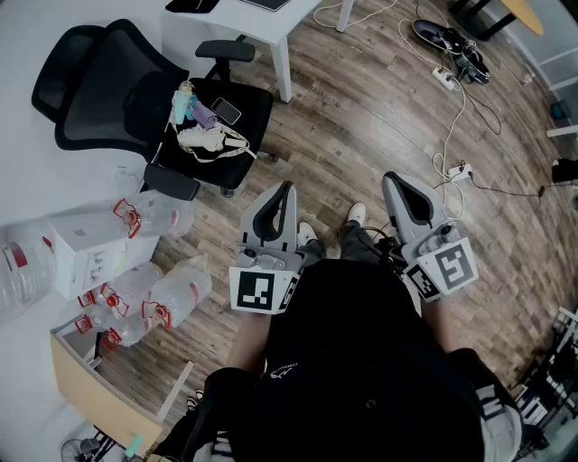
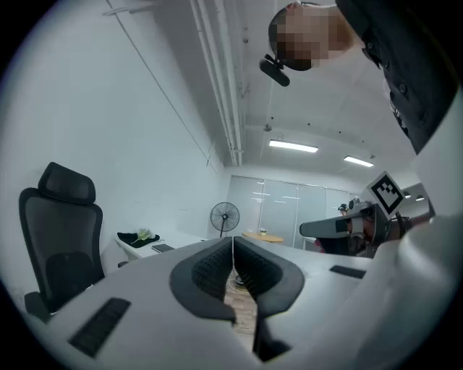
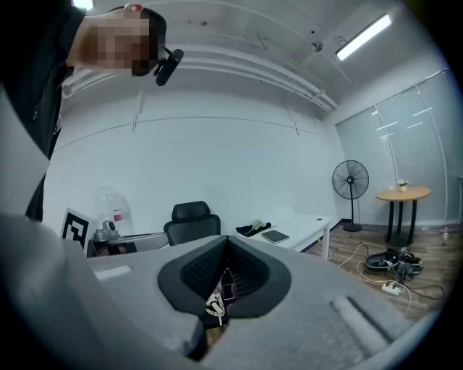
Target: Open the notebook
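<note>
A dark flat notebook (image 3: pixel 275 235) lies shut on the white desk (image 3: pixel 311 230), beside a black cloth; it also shows in the left gripper view as the notebook (image 2: pixel 162 248). In the head view only its edge (image 1: pixel 267 4) peeks in at the top. Both grippers are held close to the person's body, well away from the desk. My left gripper (image 1: pixel 287 187) is shut with nothing between its pads (image 2: pixel 217 269). My right gripper (image 1: pixel 390 178) points a little downward, and its jaws also meet at the tips, holding nothing.
A black office chair (image 1: pixel 135 99) carrying a phone (image 1: pixel 226 111) and a white bag stands between me and the desk. Large water bottles (image 1: pixel 135 289) crowd the floor at left. Cables and a power strip (image 1: pixel 447 79) trail at right. A fan (image 3: pixel 350 178) and a round table (image 3: pixel 402 194) stand far off.
</note>
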`<state>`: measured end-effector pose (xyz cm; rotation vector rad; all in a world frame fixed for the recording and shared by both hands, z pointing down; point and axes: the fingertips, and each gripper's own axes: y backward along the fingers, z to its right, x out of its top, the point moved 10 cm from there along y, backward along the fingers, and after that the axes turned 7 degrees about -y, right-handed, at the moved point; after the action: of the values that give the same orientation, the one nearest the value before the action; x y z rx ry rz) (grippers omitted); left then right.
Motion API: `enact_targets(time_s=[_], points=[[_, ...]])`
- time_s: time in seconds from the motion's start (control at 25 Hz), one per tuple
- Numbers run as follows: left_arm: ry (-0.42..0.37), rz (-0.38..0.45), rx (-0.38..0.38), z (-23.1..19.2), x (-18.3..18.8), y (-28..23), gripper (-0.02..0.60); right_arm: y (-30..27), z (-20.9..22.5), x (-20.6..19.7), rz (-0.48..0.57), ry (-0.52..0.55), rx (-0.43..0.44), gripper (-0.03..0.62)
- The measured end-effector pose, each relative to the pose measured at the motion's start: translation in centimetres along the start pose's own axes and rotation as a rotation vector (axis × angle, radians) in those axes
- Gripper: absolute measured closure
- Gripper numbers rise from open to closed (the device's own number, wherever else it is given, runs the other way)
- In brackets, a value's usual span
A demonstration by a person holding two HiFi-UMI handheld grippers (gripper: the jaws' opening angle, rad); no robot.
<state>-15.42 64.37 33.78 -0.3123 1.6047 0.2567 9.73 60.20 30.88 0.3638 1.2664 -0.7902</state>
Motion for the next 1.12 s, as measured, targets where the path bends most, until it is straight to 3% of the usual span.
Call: enact_targets(time_s=[0.16, 0.36, 0.72, 1.12], points=[[-0.042, 0.027, -0.018, 2.0, 0.7, 1.5, 0.572, 2.3, -0.9, -0.5, 0.017, 0.005, -0.001, 0.592], [-0.035, 0.055, -0.037, 3.8, 1.4, 2.7, 0.572, 4.0, -1.4, -0.6, 0.033, 0.019, -0.002, 0.592], [-0.035, 0.057, -0.013, 4.7, 1.2, 4.1, 0.572, 5.3, -2.1, -0.9, 0.019, 0.038, 0.019, 0.592], [0.002, 0.035, -0.017, 4.4, 0.2, 3.8, 0.572, 5.8, -1.9, -1.5, 0.019, 0.044, -0.026, 0.592]])
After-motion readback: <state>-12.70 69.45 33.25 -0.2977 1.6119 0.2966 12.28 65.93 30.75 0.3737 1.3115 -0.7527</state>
